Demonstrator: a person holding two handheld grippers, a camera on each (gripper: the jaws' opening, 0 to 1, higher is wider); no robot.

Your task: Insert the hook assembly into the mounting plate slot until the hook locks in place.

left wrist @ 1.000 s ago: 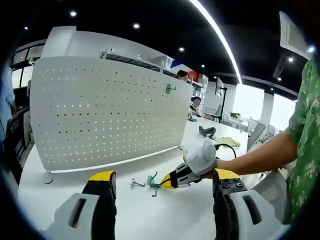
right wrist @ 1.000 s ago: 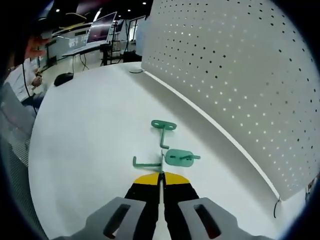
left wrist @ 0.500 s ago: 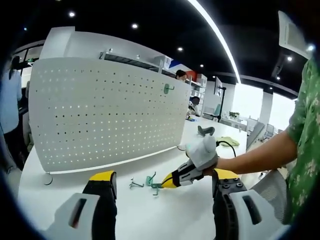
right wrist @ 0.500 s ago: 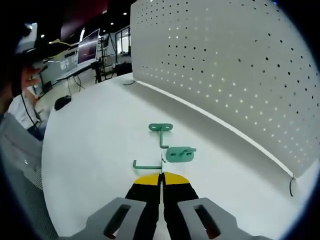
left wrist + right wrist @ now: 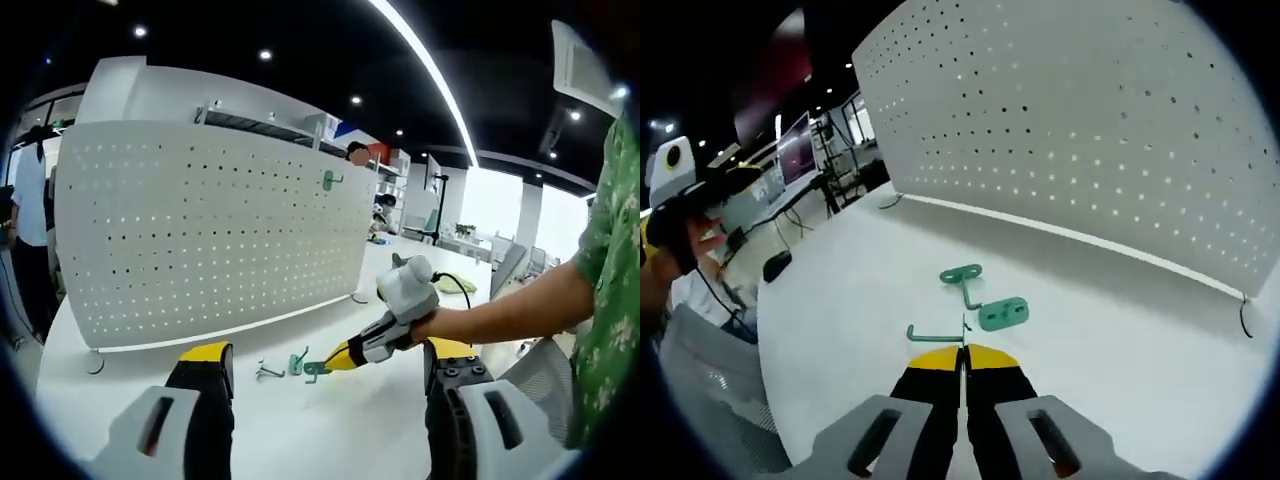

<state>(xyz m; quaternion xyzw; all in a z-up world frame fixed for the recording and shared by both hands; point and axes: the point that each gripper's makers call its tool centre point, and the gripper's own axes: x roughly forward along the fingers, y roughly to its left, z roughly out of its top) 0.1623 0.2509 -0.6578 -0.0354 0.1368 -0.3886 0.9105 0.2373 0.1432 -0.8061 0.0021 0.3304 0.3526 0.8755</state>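
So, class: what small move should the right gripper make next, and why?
Probably lift the green hook toward the pegboard. The right gripper is shut on its wire end, the green plate seems to hang from it, and the board stands ahead across the table.

We see a white pegboard [image 5: 1080, 140]: looks like painted sheet metal, matt, smooth, evenly punched. Table top [image 5: 870, 270] is white, smooth, slight satin sheen. Green hooks [image 5: 985, 305] look like bent metal with a matt green coating; one more green hook [image 5: 330, 180] hangs on the pegboard. Right gripper [image 5: 962, 362]: yellow-tipped black jaws, plastic-looking, matt; grey shell behind is smooth plastic. Left gripper [image 5: 325, 365] has the same yellow, black and grey plastic finish. Person's sleeve [image 5: 615, 260] is green printed cloth, soft weave.
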